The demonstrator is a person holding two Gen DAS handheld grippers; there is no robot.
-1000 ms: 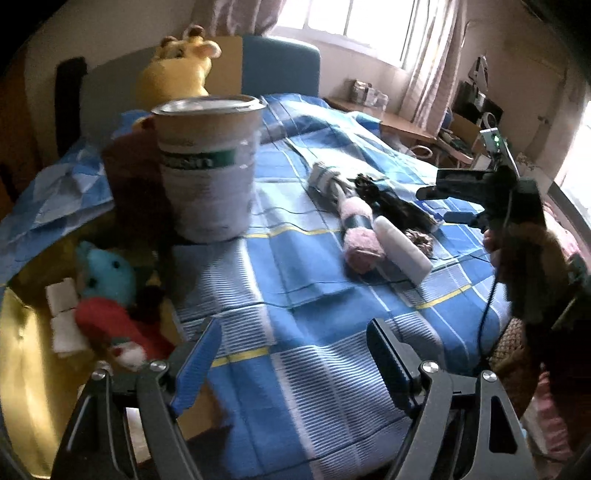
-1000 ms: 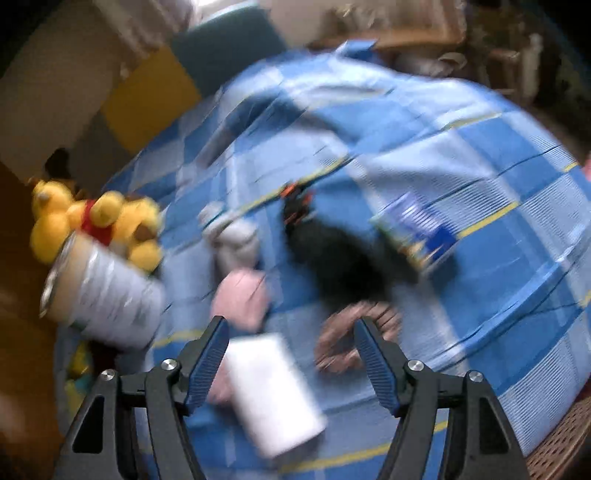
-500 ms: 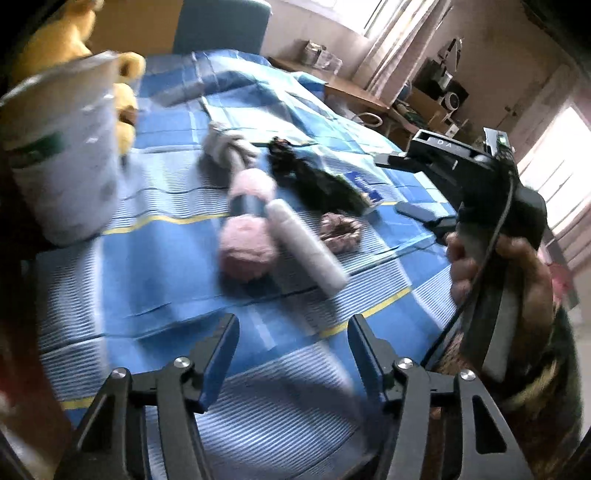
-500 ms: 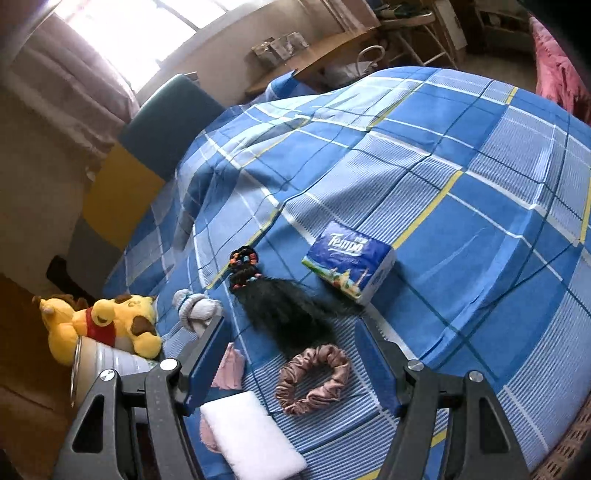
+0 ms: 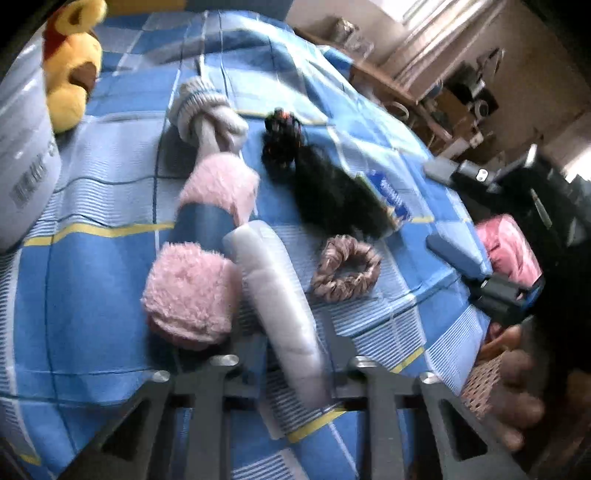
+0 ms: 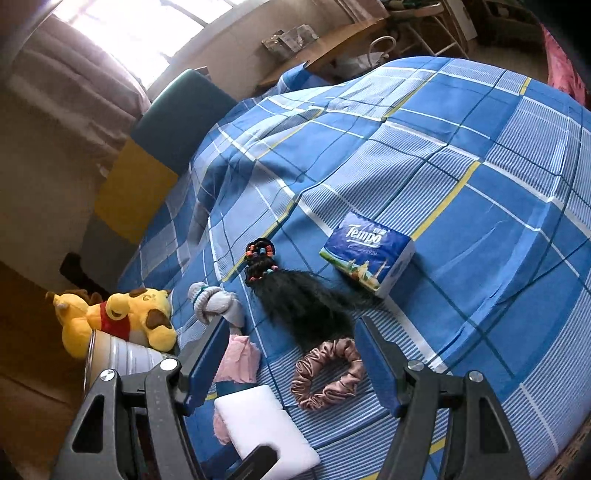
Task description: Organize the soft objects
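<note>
Window: bright window (image 6: 129, 33) far beyond the fingers, up left.
Curtain: pale curtain (image 6: 74, 92) beside it.
Chair: teal and yellow chair back (image 6: 166, 136) behind the bedsheet.
Surface: blue checked bedsheet (image 6: 461, 192) ahead of the fingers.
Desk: wooden desk (image 6: 332, 44) at the wall, cluttered.

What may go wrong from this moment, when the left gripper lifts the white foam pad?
1. The left gripper, whose jaws have just been closing, pinches only the near end of the white foam pad. The long free end may sag or slip out.
2. The pad lies against the pink fluffy piece, so lifting may drag it.
3. The open right gripper hangs close by, over the satin scrunchie. The two grippers might collide.
</note>
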